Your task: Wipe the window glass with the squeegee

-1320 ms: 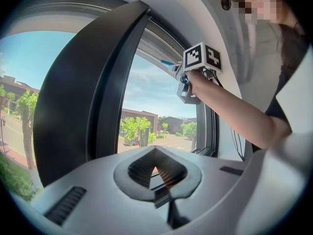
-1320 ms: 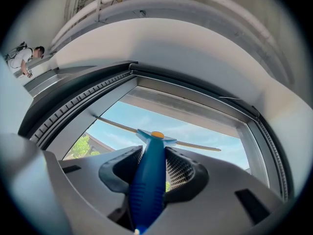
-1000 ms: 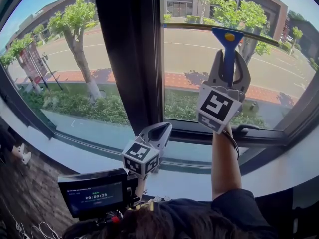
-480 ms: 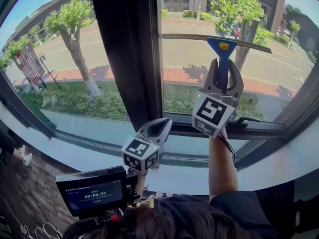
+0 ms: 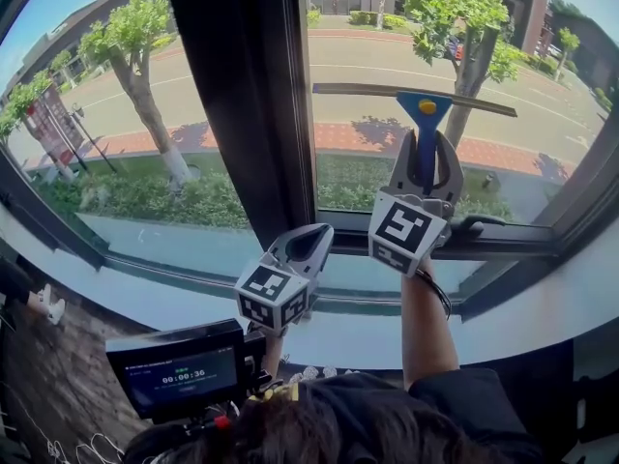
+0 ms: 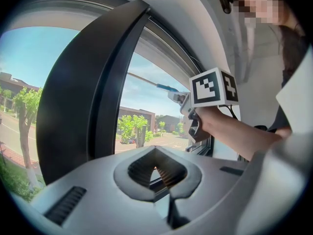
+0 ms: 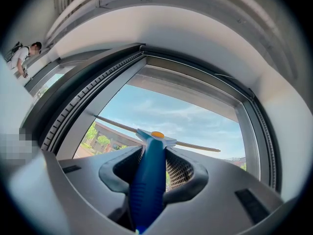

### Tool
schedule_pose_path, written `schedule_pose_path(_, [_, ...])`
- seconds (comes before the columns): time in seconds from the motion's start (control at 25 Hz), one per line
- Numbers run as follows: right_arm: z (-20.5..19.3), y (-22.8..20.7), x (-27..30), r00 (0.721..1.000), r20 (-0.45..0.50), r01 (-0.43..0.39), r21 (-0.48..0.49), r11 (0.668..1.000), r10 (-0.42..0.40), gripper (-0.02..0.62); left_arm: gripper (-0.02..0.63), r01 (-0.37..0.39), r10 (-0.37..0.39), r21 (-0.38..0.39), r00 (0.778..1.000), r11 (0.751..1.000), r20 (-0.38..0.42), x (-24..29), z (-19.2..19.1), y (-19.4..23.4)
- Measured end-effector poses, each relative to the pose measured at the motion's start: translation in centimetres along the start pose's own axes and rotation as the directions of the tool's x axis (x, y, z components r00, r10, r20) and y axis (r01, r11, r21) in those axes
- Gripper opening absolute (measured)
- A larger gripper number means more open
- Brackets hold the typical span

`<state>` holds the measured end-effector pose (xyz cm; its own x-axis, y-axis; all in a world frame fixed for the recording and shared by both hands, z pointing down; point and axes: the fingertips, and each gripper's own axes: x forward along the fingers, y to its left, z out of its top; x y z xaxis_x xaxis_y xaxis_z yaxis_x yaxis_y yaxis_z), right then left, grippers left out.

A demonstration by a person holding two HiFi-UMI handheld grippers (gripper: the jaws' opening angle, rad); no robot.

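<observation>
Upper right of frame, right gripper (image 5: 427, 151) clamped on blue squeegee (image 5: 423, 106), blade against window glass (image 5: 363, 167), left gripper (image 5: 323, 232) lower centre, jaws closed, empty.

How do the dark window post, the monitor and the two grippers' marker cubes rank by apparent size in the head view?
1. Dark window post
2. Monitor
3. Left marker cube and right marker cube: these look about alike, so I leave them unranked.

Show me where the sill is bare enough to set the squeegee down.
Bare sill runs left of the left gripper, below the left pane. Another bare stretch lies right of the forearm, under the window handle. It is crowded between left gripper and forearm.
</observation>
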<state>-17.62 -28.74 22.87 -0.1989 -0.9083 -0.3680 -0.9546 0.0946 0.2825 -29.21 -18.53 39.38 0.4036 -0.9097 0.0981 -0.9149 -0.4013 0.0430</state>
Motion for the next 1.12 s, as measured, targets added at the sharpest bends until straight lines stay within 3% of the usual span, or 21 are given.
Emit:
schedule_pose_path(0.56, [-3.8, 1.5, -2.0, 0.998, -0.057, -0.025, 0.009, 1.0, 0.025, 0.143, 0.002, 0.023, -0.023, 0.006, 1.0, 1.0, -0.008, 0.1, -0.5, -0.4])
schedule_pose_path(1.12, [-9.0, 2.8, -4.4, 0.986, -0.156, -0.06, -0.041, 0.997, 0.053, 0.143, 0.002, 0.015, -0.015, -0.031, 1.0, 0.999, -0.001, 0.0, -0.4, -0.2])
